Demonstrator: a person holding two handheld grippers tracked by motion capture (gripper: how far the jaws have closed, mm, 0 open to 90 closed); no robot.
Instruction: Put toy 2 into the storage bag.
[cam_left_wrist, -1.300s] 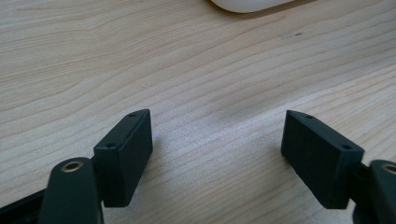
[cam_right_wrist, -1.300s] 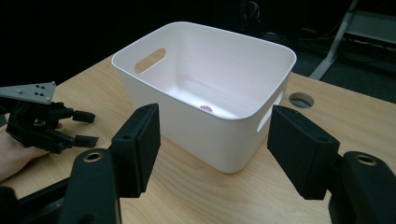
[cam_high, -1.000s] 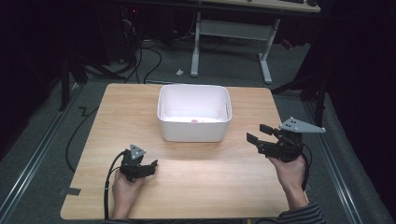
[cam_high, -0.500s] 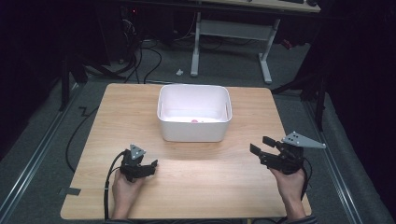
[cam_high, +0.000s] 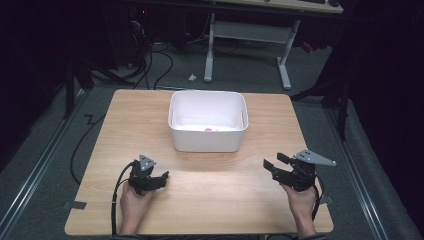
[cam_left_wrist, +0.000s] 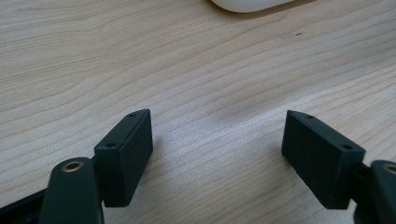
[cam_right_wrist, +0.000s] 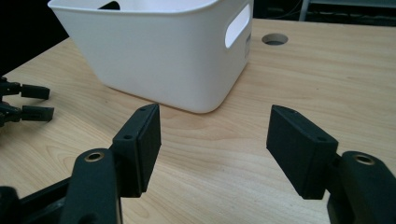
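High view: white bin at table centre holds a small pink item; nothing stands between it and the grippers. Left gripper and right gripper, near the front edge, both gape empty. No writing is legible.

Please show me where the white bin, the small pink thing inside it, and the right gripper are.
white bin (cam_high: 207, 140): high view, front wall.
small pink thing (cam_high: 208, 130): high view, its top.
right gripper (cam_high: 273, 163): high view, between its open jaw tips.

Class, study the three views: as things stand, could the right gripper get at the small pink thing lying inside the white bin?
Probably yes. The right gripper has open, empty jaws, bare table lies between it and the white bin, and the bin is open-topped. It would need to lift over the wall to reach the pink thing.
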